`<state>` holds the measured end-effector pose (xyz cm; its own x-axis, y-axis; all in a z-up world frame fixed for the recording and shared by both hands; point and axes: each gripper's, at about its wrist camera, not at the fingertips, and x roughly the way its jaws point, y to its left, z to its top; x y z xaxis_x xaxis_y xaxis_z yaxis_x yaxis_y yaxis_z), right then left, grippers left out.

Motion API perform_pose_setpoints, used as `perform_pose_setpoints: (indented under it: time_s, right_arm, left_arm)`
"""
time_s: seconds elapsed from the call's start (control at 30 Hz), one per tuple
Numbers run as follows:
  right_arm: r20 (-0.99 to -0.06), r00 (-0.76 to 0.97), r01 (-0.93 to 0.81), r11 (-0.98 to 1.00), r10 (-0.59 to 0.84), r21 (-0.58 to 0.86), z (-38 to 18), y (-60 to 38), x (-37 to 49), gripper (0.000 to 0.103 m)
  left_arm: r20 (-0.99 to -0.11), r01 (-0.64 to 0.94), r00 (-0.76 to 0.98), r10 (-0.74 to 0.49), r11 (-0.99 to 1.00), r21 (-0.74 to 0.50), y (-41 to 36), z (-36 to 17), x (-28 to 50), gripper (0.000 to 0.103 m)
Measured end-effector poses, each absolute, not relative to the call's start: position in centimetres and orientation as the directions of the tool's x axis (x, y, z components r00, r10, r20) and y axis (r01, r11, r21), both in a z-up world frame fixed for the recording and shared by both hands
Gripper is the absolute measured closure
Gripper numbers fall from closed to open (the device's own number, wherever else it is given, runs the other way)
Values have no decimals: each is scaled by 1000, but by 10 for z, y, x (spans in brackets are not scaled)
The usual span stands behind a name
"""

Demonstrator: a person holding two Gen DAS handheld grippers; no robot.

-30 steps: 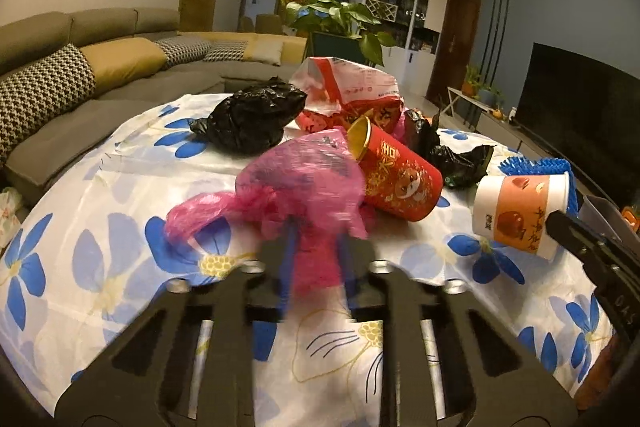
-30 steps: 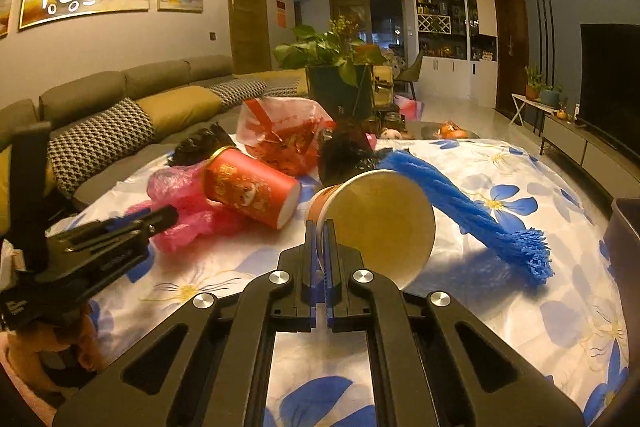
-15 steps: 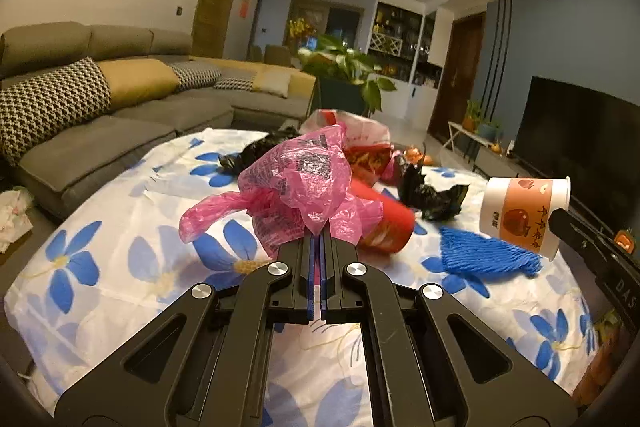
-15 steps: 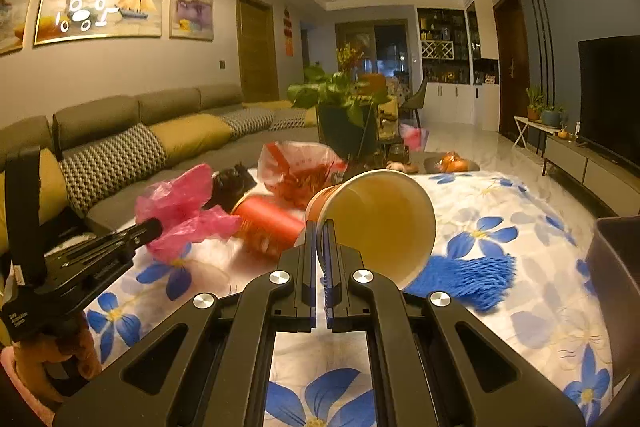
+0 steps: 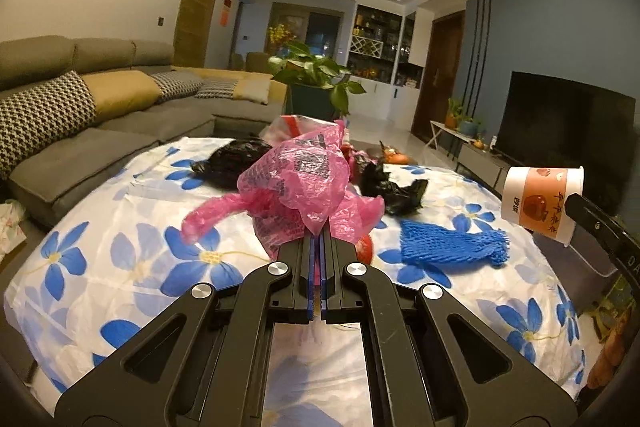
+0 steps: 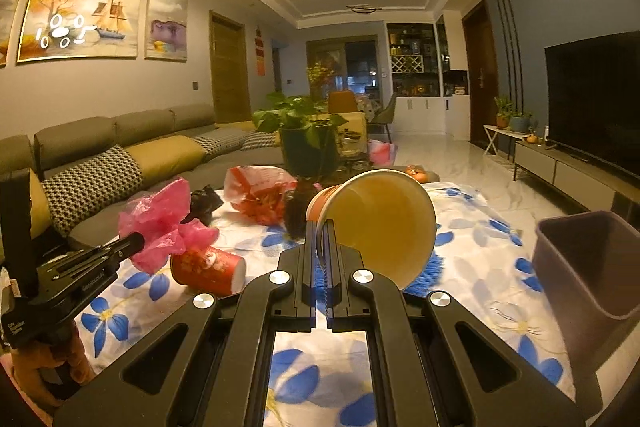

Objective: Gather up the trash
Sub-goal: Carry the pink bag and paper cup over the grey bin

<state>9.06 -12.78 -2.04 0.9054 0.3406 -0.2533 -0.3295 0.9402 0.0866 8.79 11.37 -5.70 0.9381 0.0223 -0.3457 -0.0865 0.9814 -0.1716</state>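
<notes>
My left gripper [image 5: 319, 239] is shut on a crumpled pink plastic bag [image 5: 304, 183] and holds it above the table; the bag also shows in the right wrist view [image 6: 164, 223]. My right gripper [image 6: 322, 227] is shut on the rim of an orange-and-white paper cup [image 6: 380, 223], held on its side in the air; it also shows in the left wrist view [image 5: 540, 203]. On the flowered tablecloth [image 5: 132, 247] lie a red cup [image 6: 208, 267], a blue foam net [image 5: 452, 247], black bags [image 5: 232, 167] and a red-white bag [image 6: 260, 191].
A dark grey bin [image 6: 592, 267] stands at the table's right edge in the right wrist view. A potted plant [image 6: 304, 143] stands at the table's far side. A sofa [image 5: 80, 123] lies to the left and a TV [image 6: 596, 99] to the right.
My left gripper closed on the pink bag and lifted it off the table. My right gripper lifted the paper cup higher and the bin came into view on the right.
</notes>
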Motion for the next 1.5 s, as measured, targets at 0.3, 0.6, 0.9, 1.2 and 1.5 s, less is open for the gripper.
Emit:
perform_pose_setpoints:
  time_s: [0.3,0.6,0.9,1.2,1.5]
  right_arm:
    - [-243,918,-298,949,315,105,-19,-149,80,99]
    - [-238,923,-282,952,303,117,-20,-161,74,99]
    - [-239,924,-276,953,299,123,-19,-166,72,99]
    - [-238,928,-262,957,285,124,-18,-168,71,99]
    - [-209,949,-218,970,237,112,-9,-183,64,99]
  left_arm:
    - [-335,-83,942,26,984,-158,101,-55,82,102]
    - [-341,-86,940,26,983,-161,98,-54,79,102]
    - [-345,-88,938,29,983,-159,98,-55,79,102]
    - [-344,-85,939,27,984,-155,96,-56,78,102]
    - [-298,-8,954,-31,992,-129,69,-36,82,102]
